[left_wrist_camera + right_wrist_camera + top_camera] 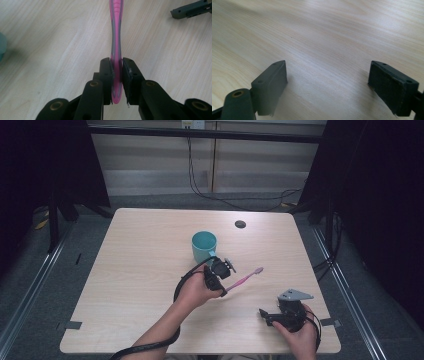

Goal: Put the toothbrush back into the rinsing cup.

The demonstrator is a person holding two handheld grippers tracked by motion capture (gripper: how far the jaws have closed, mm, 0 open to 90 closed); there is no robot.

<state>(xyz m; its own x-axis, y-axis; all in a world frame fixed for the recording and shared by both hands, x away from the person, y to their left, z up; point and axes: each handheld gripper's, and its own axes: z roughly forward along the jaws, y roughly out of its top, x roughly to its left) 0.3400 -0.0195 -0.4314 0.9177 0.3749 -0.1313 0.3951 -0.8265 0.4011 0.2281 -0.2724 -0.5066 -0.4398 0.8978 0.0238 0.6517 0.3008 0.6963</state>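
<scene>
no writing could be read on anything. your left gripper (117,75) had its jaws clamped on the handle end of a pink toothbrush (116,45), held above the middle of the wooden table (140,270), bristle end pointing away to the right. a teal cup (204,246) stood just behind that gripper. your right gripper (327,82) sat near the table's front right edge with jaws spread wide and nothing between them, bare wood all round it.

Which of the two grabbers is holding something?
The left hand-held gripper: its jaws are shut on the pink toothbrush near the handle end. The right hand-held gripper is open over bare table.
</scene>
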